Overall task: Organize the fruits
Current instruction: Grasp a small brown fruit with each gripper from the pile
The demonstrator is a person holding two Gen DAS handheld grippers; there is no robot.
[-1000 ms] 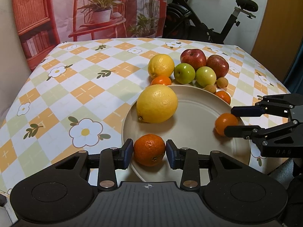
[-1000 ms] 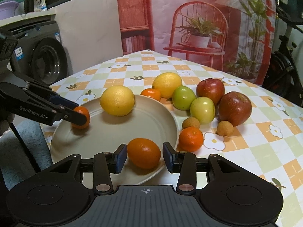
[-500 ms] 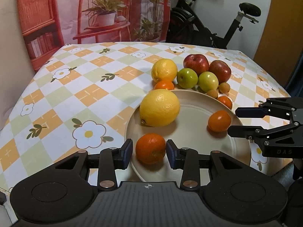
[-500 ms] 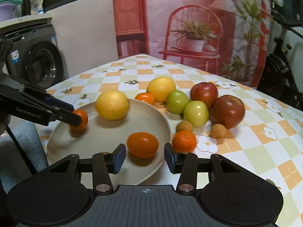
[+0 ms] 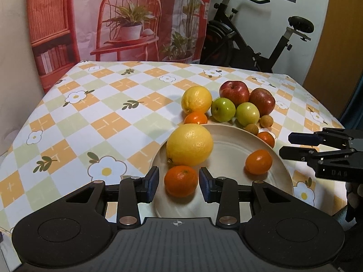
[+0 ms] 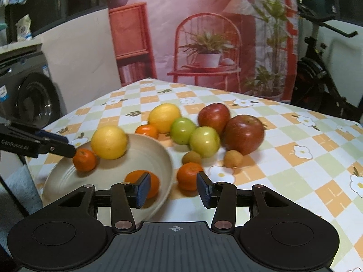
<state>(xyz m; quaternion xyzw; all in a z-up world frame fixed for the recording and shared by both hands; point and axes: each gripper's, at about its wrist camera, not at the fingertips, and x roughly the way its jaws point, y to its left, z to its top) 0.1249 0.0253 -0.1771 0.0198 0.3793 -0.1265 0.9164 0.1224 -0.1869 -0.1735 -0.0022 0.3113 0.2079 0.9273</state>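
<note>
Your left gripper (image 5: pixel 178 182) sits at the near rim of the plate (image 5: pixel 229 140). Its jaws stand slightly apart around one tangerine (image 5: pixel 180 180); a gap shows on each side, so the pads do not press on it.

Count the fruit from left to right in the left wrist view:

- On the plate: one lemon (image 5: pixel 189 144), touching the tangerine between your left jaws, and one second tangerine (image 5: pixel 258 161) near the right rim. That makes three pieces on the plate.
- On the tablecloth (image 5: pixel 102 117) behind the plate: one lemon (image 5: pixel 196 99), one tangerine (image 5: pixel 195 117) just in front of it, two green apples (image 5: pixel 223 109) (image 5: pixel 247 114), two red apples (image 5: pixel 234 90) (image 5: pixel 262 98), two small brown fruits (image 5: pixel 252 128) (image 5: pixel 266 121), and one tangerine (image 5: pixel 266 138) just outside the right rim.

Totals: two lemons, four tangerines, two green apples, two red apples, two small brown fruits.

Your right gripper (image 6: pixel 173 189) is at the right edge of the plate. Its jaws are apart and hold nothing. In the right wrist view the tangerine on the cloth (image 6: pixel 189 176) shows between the fingers but beyond the pads; the plated tangerine (image 6: pixel 145 182) lies partly behind the left finger (image 6: pixel 143 189).
</note>
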